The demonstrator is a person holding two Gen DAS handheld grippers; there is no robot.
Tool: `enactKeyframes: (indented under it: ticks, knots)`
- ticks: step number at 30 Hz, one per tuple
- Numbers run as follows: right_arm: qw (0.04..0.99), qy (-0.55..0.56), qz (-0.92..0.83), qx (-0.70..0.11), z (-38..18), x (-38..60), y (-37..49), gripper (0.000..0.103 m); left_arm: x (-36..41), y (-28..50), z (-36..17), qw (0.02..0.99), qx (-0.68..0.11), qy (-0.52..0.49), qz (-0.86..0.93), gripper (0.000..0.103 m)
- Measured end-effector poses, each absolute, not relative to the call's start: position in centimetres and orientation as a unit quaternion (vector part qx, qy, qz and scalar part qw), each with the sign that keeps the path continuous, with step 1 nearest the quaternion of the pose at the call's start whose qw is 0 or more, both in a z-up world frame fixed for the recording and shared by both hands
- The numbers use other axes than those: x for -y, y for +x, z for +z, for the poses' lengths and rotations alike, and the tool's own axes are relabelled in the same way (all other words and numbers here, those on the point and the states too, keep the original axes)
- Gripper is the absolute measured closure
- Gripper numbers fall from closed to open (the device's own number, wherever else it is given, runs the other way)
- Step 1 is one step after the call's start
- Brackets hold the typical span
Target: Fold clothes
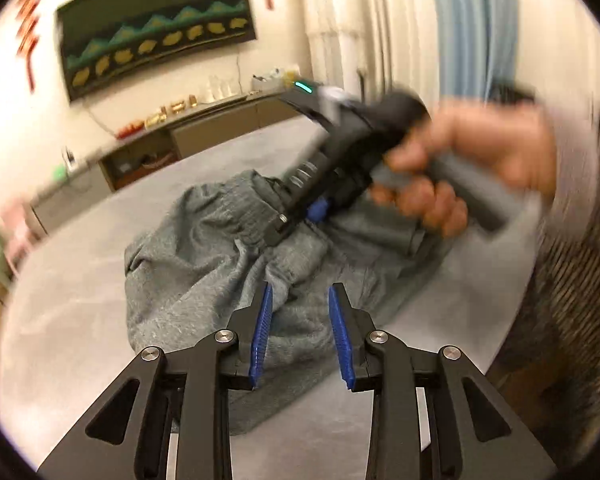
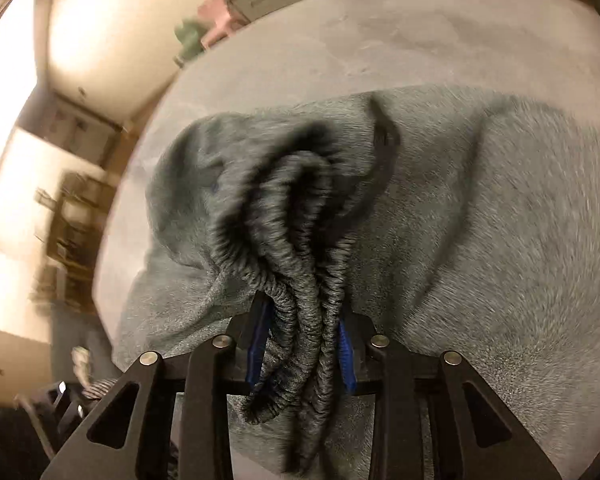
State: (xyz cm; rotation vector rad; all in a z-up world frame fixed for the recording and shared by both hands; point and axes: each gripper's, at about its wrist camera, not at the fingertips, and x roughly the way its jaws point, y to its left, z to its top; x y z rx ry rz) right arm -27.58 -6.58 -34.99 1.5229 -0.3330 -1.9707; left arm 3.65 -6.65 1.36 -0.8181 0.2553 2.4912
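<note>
A grey knit garment (image 1: 204, 280) lies crumpled on a pale grey table (image 1: 60, 340). My left gripper (image 1: 300, 296) is open and empty, its blue pads just above the near part of the garment. My right gripper (image 1: 296, 220), held by a hand (image 1: 460, 160), comes in from the right and pinches the garment's ribbed waistband. In the right wrist view the right gripper (image 2: 300, 320) is shut on the bunched elastic waistband (image 2: 296, 248), which hangs in folds between its blue pads. The rest of the garment (image 2: 480, 220) spreads over the table (image 2: 300, 40).
A low cabinet (image 1: 172, 136) with small items stands along the far wall under a dark wall hanging (image 1: 156, 28). Curtains (image 1: 472, 20) hang at the back right. The person's patterned sleeve (image 1: 580, 240) is at the right edge. Shelving (image 2: 72, 216) stands beyond the table's left edge.
</note>
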Motion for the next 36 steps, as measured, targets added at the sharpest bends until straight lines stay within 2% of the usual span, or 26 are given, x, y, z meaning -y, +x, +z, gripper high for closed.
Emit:
enactKeyframes:
  ticks: [3,5,6,9,10,12,15,16,21,22,23,25,26,28,33,35,36]
  knots:
    - [0.314,0.566,-0.753,0.119,-35.2,5.9,-26.9,0.068,10.5,3.0,2.1,0.215,-0.004,-0.317,0.924,0.07]
    - [0.302,0.562,-0.765,0.09,-34.2,5.5,-26.2,0.058,12.3,1.8,1.6,0.158,0.029,-0.349,0.923,0.07]
    - [0.277,0.551,-0.785,0.052,-32.9,5.4,-25.6,0.051,13.3,1.2,1.3,0.129,0.044,-0.36,0.923,0.07]
    - [0.212,0.486,-0.845,-0.071,-27.6,5.8,-23.6,0.05,16.4,0.2,0.7,0.061,0.095,-0.375,0.92,0.07]
    - [0.203,0.46,-0.859,-0.093,-25.7,6.0,-23.1,0.05,17.2,-0.4,0.2,0.048,0.115,-0.386,0.914,0.067]
    - [0.217,0.43,-0.871,-0.097,-23.1,7.1,-22.5,0.046,18.6,-2.0,-1.4,0.037,0.157,-0.421,0.893,0.058]
    - [0.274,0.428,-0.854,-0.111,-21.3,11.1,-24.3,0.037,19.0,-2.7,-3.8,0.05,0.195,-0.452,0.869,0.058]
    - [0.294,0.438,-0.84,-0.127,-22.7,15.0,-25.2,0.034,19.1,-2.5,-4.0,0.057,0.202,-0.456,0.865,0.058]
    - [0.339,0.528,-0.757,-0.182,-29.7,20.9,-30.6,0.035,18.6,-3.4,-5.2,0.071,0.205,-0.465,0.858,0.059]
    - [0.343,0.552,-0.736,-0.191,-30.9,21.7,-31.2,0.064,18.3,-3.5,-5.4,0.078,0.195,-0.47,0.858,0.064]
    - [0.337,0.561,-0.722,-0.225,-31.9,22.4,-31.4,0.087,17.9,-3.6,-5.5,0.084,0.18,-0.476,0.857,0.07]
    - [0.325,0.529,-0.751,-0.227,-29.8,22.3,-32.0,0.096,16.7,-3.1,-5.3,0.091,0.131,-0.481,0.862,0.082]
    - [0.318,0.509,-0.768,-0.222,-28.4,22.0,-32.4,0.097,16.2,-2.8,-5.0,0.096,0.115,-0.482,0.863,0.083]
    - [0.303,0.482,-0.798,-0.196,-26.0,21.0,-33.3,0.098,15.4,-2.3,-4.2,0.091,0.08,-0.473,0.873,0.085]
    - [0.283,0.472,-0.81,-0.204,-27.1,21.9,-34.8,0.097,16.7,-2.7,-4.2,0.051,0.081,-0.485,0.869,0.085]
    - [0.313,0.474,-0.811,-0.137,-26.7,21.1,-35.2,0.085,17.4,-2.7,-4.6,0.036,0.084,-0.494,0.865,0.084]
    - [0.336,0.481,-0.805,-0.087,-26.5,20.2,-35.4,0.065,17.7,-2.7,-4.7,0.029,0.086,-0.498,0.862,0.081]
